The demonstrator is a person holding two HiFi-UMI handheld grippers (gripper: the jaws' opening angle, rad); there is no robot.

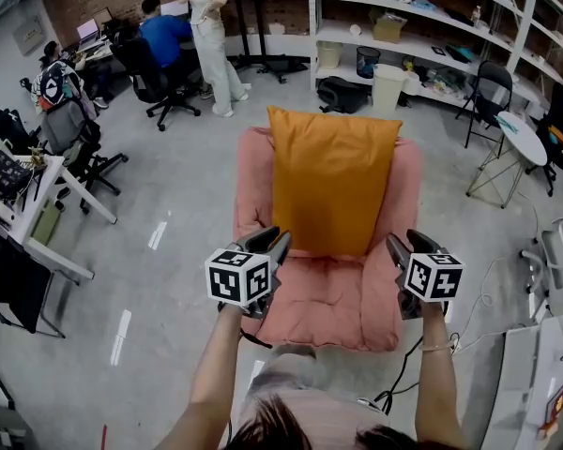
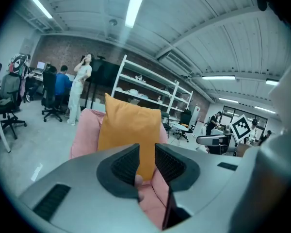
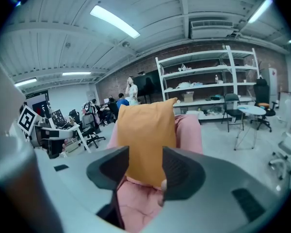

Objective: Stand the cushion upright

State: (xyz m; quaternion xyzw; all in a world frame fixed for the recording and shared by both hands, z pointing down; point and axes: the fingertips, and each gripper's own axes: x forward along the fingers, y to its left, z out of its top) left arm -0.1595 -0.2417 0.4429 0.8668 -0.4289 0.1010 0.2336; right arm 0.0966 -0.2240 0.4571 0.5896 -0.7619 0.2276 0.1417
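Note:
An orange cushion (image 1: 333, 181) stands upright against the back of a pink armchair (image 1: 328, 303), its lower edge on the seat. It also fills the middle of the left gripper view (image 2: 128, 135) and the right gripper view (image 3: 148, 135), beyond the jaws. My left gripper (image 1: 277, 242) hovers off the chair's front left corner, clear of the cushion, its jaws a narrow gap apart and empty (image 2: 146, 152). My right gripper (image 1: 399, 247) hangs near the chair's front right, jaws wider apart with nothing between them (image 3: 145, 159).
Several people (image 1: 183, 36) sit and stand by desks at the back left. White shelving (image 1: 422, 26) lines the back wall. A white desk (image 1: 38, 223) and office chairs stand at left, and a small round table (image 1: 521, 139) at right. A black cable (image 1: 403, 387) lies on the floor.

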